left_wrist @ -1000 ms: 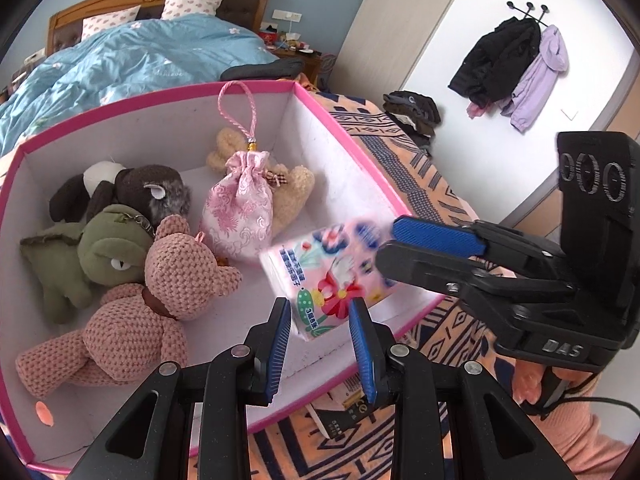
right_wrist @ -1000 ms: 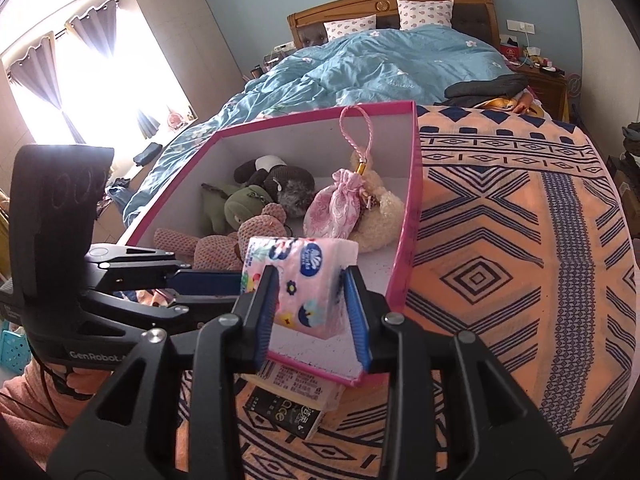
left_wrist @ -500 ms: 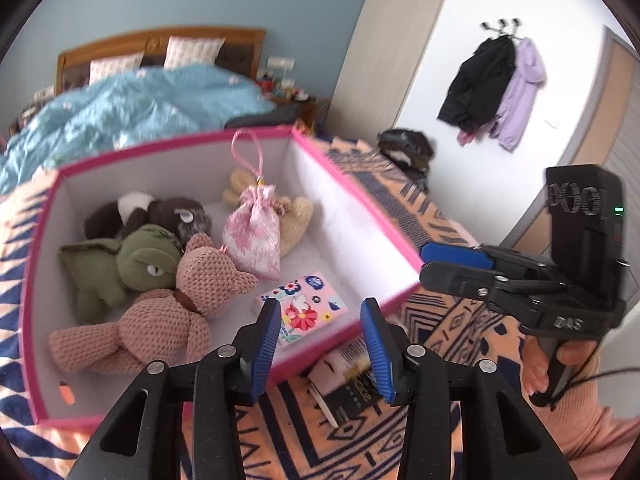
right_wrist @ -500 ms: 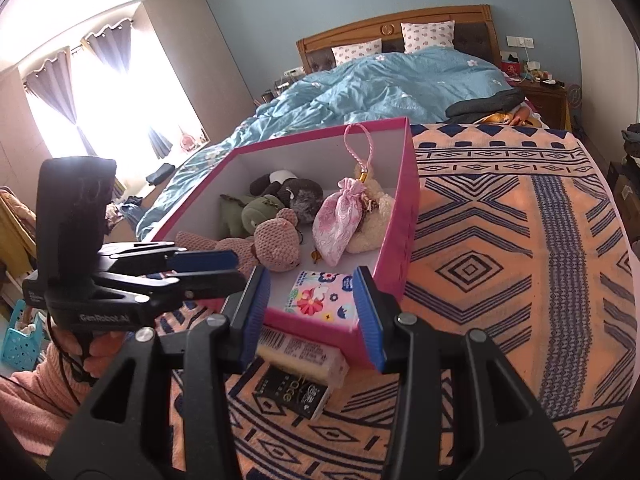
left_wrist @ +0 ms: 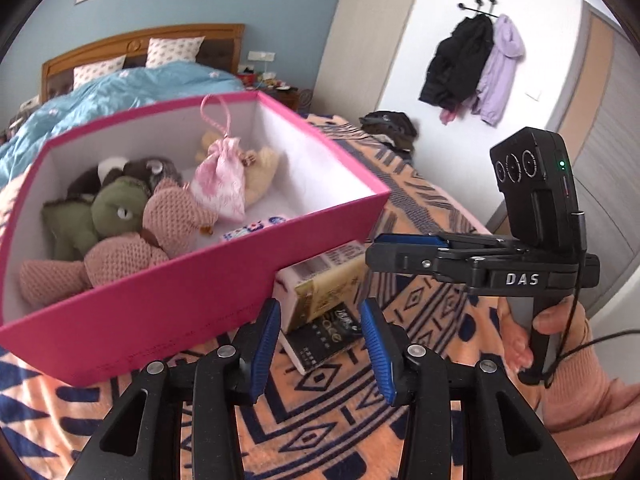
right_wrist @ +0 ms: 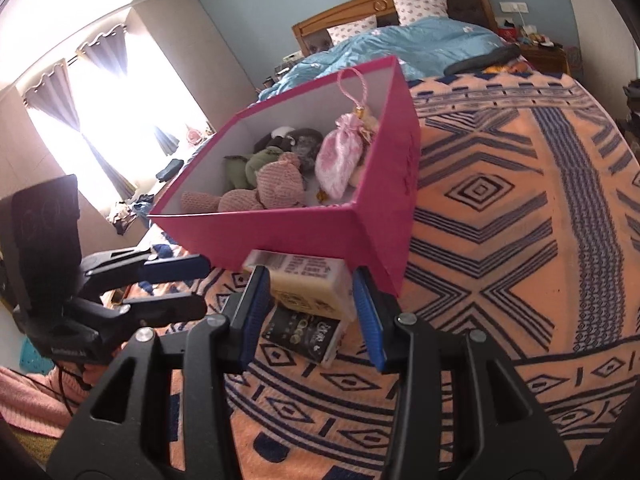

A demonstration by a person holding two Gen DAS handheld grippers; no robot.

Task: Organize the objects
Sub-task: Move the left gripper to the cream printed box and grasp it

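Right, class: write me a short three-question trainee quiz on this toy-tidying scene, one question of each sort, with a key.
1. True or false: the pink pouch lies outside the pink box.
2. Which lies on the patterned blanket beside the box? A) packets B) green plush C) pink knitted bear
3. Fill in: both the left gripper and right gripper are ____ and hold nothing.

Key: 1 false; 2 A; 3 open.
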